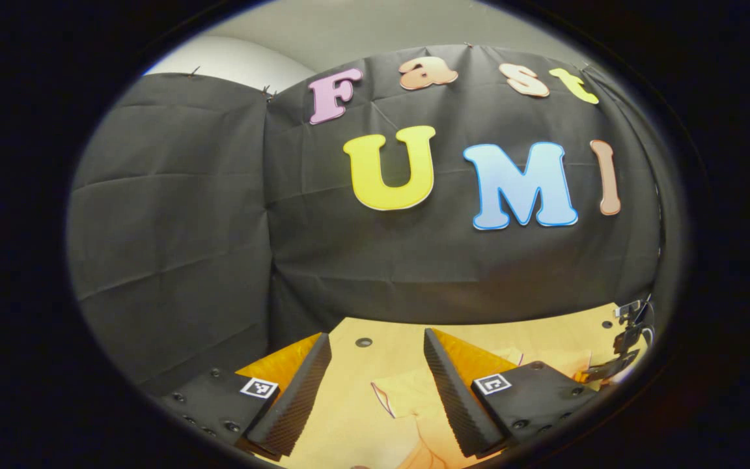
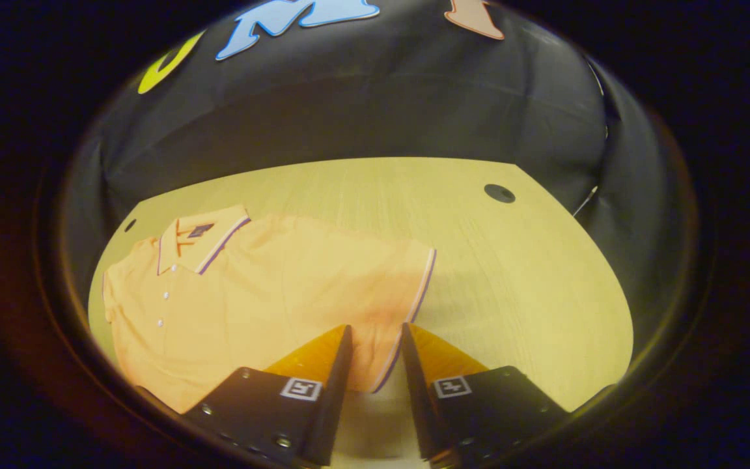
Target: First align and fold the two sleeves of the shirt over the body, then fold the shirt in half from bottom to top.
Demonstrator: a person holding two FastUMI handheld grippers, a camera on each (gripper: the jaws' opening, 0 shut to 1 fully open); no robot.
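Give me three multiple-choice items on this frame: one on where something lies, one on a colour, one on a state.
1. In the right gripper view, where does the shirt lie on the table?
A. on the left part
B. on the right part
C. hanging off the far edge

2. What colour is the shirt's body?
A. white
B. orange
C. green

3. How does the sleeve near the right gripper lie?
A. folded over the body
B. spread out flat to the side
C. rolled into a tube

Key: 1 A, the shirt fills the left part and bare wood lies to the right. 2 B, the fabric is orange with a thin dark and white stripe at the collar and sleeve hem. 3 B, the sleeve spreads sideways, its hem lying between the open fingers.
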